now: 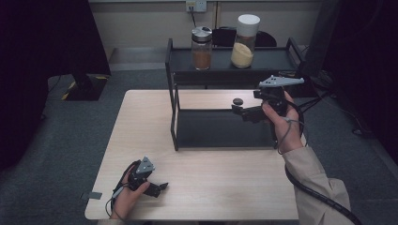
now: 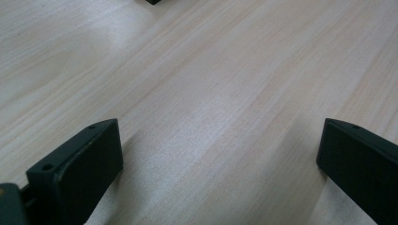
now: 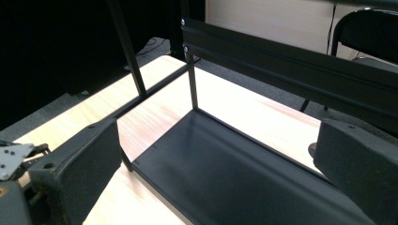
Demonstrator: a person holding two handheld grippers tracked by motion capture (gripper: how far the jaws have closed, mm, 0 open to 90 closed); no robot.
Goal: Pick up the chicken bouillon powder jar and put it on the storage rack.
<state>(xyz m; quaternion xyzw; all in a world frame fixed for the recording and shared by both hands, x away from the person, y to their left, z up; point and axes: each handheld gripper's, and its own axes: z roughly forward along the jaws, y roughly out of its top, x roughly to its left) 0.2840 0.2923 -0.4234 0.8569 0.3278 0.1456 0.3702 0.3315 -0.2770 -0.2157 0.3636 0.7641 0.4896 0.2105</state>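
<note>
A black two-tier metal rack (image 1: 220, 129) stands on the light wooden table (image 1: 141, 131). On its top shelf (image 1: 267, 58) stand a silver-lidded jar of brown powder (image 1: 202, 48) and a white-lidded jar of yellow powder (image 1: 244, 41). My right gripper (image 1: 240, 112) hovers open over the right part of the lower shelf (image 3: 225, 173), with nothing between its fingers (image 3: 89, 154). Low over the table's front left, my left gripper (image 1: 159, 188) is open above bare wood (image 2: 220, 93).
A small black round object (image 1: 238, 101) lies on the table behind the lower shelf, partly hidden by a jaw in the right gripper view. A black chair (image 3: 371, 33) stands beyond the rack. Grey carpet (image 1: 56, 140) surrounds the table.
</note>
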